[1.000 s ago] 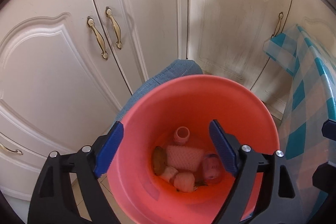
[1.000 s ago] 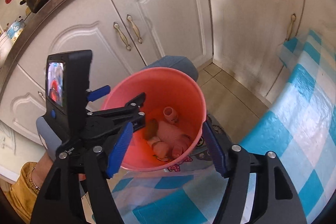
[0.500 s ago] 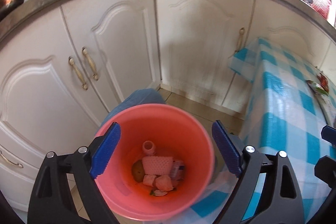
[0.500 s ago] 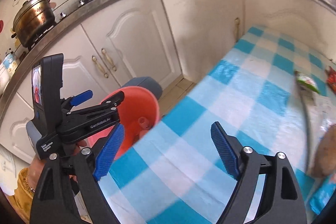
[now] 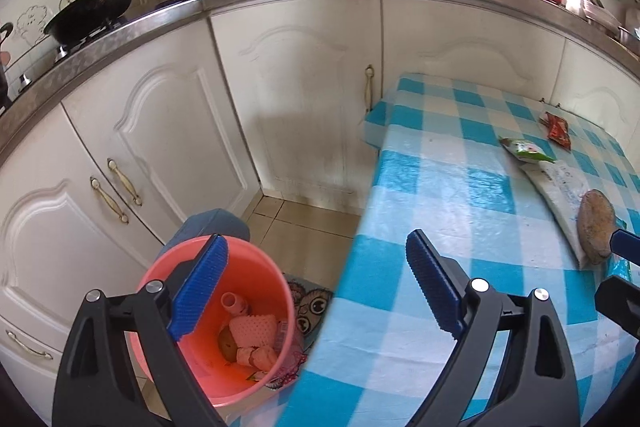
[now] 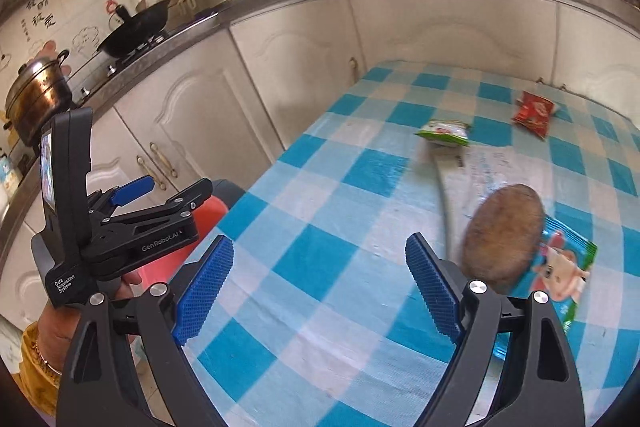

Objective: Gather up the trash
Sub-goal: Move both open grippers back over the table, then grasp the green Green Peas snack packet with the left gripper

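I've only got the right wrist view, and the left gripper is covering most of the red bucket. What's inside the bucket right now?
Observer: The left wrist view looks straight into the bucket. It holds a pink foam net, a small pink bottle and a brownish lump.
Operator: Is the left gripper carrying anything?
Observer: No. The left gripper has just been opening its jaws; they stand wide apart with nothing between them.
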`<action>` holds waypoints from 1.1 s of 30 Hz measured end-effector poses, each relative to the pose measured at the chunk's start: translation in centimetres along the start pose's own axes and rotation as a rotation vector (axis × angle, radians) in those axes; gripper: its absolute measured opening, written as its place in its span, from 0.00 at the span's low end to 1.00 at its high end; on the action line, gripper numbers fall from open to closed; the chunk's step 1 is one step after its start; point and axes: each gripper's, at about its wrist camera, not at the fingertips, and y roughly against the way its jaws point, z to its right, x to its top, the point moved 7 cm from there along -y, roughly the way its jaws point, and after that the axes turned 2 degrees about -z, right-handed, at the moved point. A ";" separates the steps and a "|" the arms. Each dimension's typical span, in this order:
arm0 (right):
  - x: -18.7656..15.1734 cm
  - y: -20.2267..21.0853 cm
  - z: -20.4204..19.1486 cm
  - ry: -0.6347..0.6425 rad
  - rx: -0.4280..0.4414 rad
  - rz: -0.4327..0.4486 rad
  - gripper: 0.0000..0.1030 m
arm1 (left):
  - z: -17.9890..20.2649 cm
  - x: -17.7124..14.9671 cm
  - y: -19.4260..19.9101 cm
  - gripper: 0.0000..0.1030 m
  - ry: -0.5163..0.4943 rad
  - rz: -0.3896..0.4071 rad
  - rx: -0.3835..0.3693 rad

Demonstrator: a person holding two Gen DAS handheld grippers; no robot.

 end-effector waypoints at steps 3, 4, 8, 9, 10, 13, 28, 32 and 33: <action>-0.3 0.9 1.7 -0.035 -0.008 0.011 0.85 | 1.8 0.3 0.3 0.89 -0.033 0.003 -0.004; -0.5 1.2 2.3 -0.047 -0.010 0.016 0.85 | 2.3 0.3 0.3 0.89 -0.042 0.003 -0.006; -1.3 2.4 4.5 -0.088 -0.024 0.025 0.85 | 4.7 0.4 0.6 0.89 -0.072 0.002 -0.028; -1.5 2.7 5.0 -0.095 -0.028 0.027 0.85 | 5.2 0.4 0.7 0.89 -0.081 0.002 -0.032; -1.7 2.9 5.5 -0.102 -0.035 0.027 0.85 | 5.9 0.4 0.8 0.89 -0.093 0.001 -0.034; -2.3 3.8 6.9 -0.124 -0.051 0.037 0.85 | 7.4 0.3 1.0 0.89 -0.118 0.000 -0.041; -4.4 5.9 12.4 -0.208 -0.097 0.060 0.85 | 11.3 -0.2 1.6 0.89 -0.200 -0.006 -0.022; -5.1 6.1 13.4 -0.212 -0.119 0.054 0.85 | 11.9 -0.4 1.9 0.89 -0.215 -0.008 -0.031; -5.3 6.2 13.8 -0.211 -0.130 0.054 0.85 | 12.0 -0.4 2.0 0.89 -0.216 -0.008 -0.039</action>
